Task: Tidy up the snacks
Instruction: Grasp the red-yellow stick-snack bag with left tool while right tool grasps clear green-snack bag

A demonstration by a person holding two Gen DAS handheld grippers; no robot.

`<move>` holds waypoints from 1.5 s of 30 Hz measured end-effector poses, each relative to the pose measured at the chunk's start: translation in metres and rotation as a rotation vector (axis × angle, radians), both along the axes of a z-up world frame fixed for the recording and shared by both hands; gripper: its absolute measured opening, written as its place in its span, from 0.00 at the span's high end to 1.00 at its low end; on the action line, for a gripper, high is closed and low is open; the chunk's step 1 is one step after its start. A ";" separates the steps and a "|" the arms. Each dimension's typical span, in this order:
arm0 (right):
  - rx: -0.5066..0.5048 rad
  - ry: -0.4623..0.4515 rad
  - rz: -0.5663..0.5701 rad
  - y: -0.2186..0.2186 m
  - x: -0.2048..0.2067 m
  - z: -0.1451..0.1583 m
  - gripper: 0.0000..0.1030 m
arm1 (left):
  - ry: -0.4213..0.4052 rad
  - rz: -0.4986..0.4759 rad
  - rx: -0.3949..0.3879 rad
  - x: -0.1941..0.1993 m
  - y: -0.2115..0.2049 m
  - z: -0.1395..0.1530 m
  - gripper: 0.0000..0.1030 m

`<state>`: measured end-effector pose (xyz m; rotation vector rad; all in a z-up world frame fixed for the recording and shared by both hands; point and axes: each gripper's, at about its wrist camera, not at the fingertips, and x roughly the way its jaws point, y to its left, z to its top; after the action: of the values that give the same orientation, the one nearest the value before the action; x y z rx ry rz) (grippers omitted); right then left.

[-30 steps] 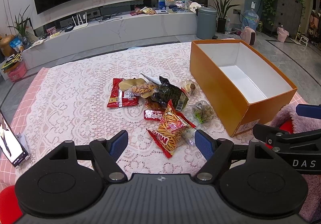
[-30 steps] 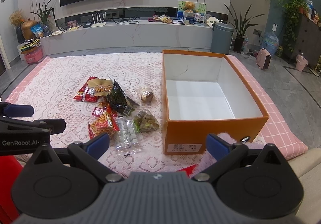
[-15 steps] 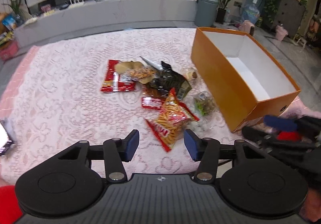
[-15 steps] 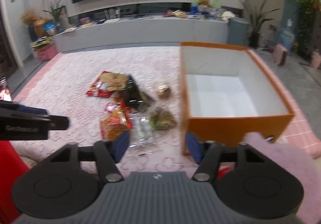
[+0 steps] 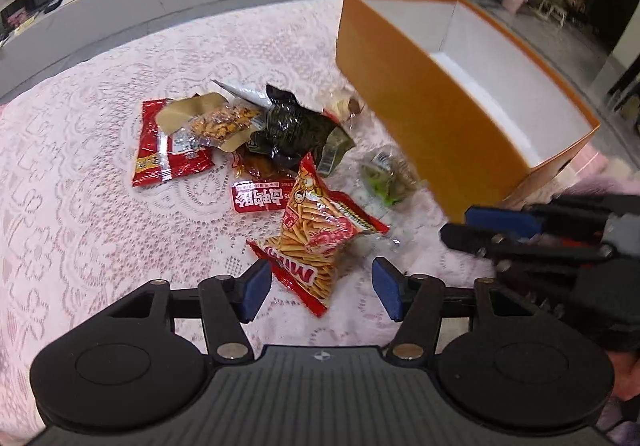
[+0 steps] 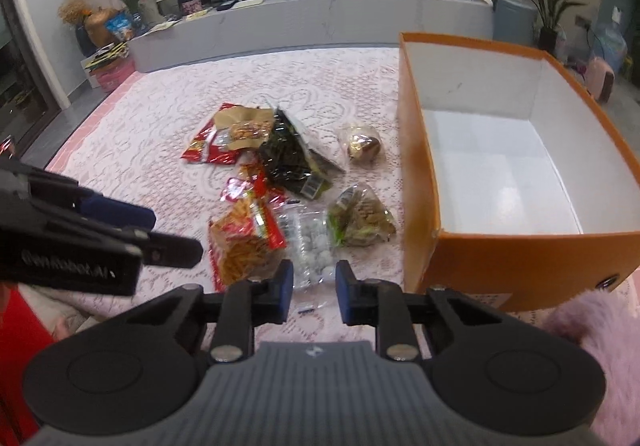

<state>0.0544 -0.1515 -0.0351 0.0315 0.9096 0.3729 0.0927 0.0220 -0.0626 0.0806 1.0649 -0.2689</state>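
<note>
Nothing is sitting in the orange box yet: its white floor is showing bare in both views, so the sorting is only just beginning, by my reading. All the snacks are lying in a loose heap on the lace-covered desk, just beside the box at its 9 o'clock in the right wrist view.

In the heap, the red pack is lying at 10 o'clock of the pile with a brown nut pouch overlapping it. The dark green pack is sitting at the middle, a small round sweet at 1 o'clock near the box wall, and the green-tinted clear bag at 4 o'clock, close to the box. The stick-snack bag and the clear bag of white balls are lying nearest the person.

The left tool is hanging wide over the near end of the stick-snack bag, its jaws opening, with the bag's lower corner between them but no pad pressing on it. The right tool is hovering narrow over the near edge of the white-ball bag, its jaws closing; whether the pads are touching the bag, I cannot tell, and it does not look gripped.

So every pack is waiting to go into the box; the first pick appears to be the step in hand, with the two nearest bags as likely targets
</note>
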 end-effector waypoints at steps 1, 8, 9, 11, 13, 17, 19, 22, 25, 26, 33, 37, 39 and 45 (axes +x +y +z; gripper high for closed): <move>0.004 0.011 -0.017 -0.002 0.004 -0.002 0.78 | 0.010 -0.012 0.002 0.004 -0.001 -0.005 0.34; 0.027 0.046 -0.056 -0.002 0.023 -0.017 0.76 | 0.012 -0.016 0.088 0.025 -0.008 -0.025 0.26; 0.026 0.046 -0.064 -0.002 0.024 -0.017 0.76 | 0.012 -0.020 0.107 0.027 -0.010 -0.027 0.26; 0.011 0.040 -0.106 -0.004 0.028 -0.020 0.76 | 0.017 -0.051 0.134 0.030 -0.016 -0.030 0.25; 0.039 0.044 -0.141 -0.010 0.031 -0.021 0.82 | 0.007 -0.087 0.163 0.031 -0.024 -0.034 0.24; 0.024 0.039 -0.203 -0.016 0.034 -0.022 0.87 | -0.027 -0.113 0.224 0.034 -0.034 -0.043 0.24; 0.016 0.041 -0.249 -0.020 0.036 -0.023 0.82 | -0.015 -0.119 0.213 0.036 -0.033 -0.049 0.23; 0.040 0.057 -0.225 -0.018 0.040 -0.021 0.65 | -0.004 -0.093 0.194 0.040 -0.029 -0.056 0.23; 0.005 0.047 -0.186 -0.004 0.040 -0.020 0.57 | -0.016 -0.075 0.183 0.041 -0.026 -0.058 0.23; -0.004 0.048 -0.186 0.000 0.042 -0.020 0.56 | -0.017 -0.072 0.179 0.042 -0.025 -0.059 0.23; -0.048 0.009 -0.232 0.023 0.047 -0.030 0.56 | 0.008 0.006 0.212 0.041 -0.017 -0.069 0.33; -0.056 -0.037 -0.295 0.031 0.043 -0.035 0.56 | 0.005 0.034 0.177 0.039 -0.011 -0.066 0.46; -0.079 -0.043 -0.325 0.033 0.045 -0.040 0.56 | -0.005 0.055 0.162 0.039 -0.006 -0.063 0.47; -0.037 0.012 -0.399 0.024 0.056 -0.053 0.70 | -0.023 0.089 0.091 0.035 0.002 -0.053 0.48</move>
<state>0.1109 -0.1279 -0.0883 0.1784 0.8979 -0.0148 0.1277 0.0239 -0.1159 0.1174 1.0548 -0.1387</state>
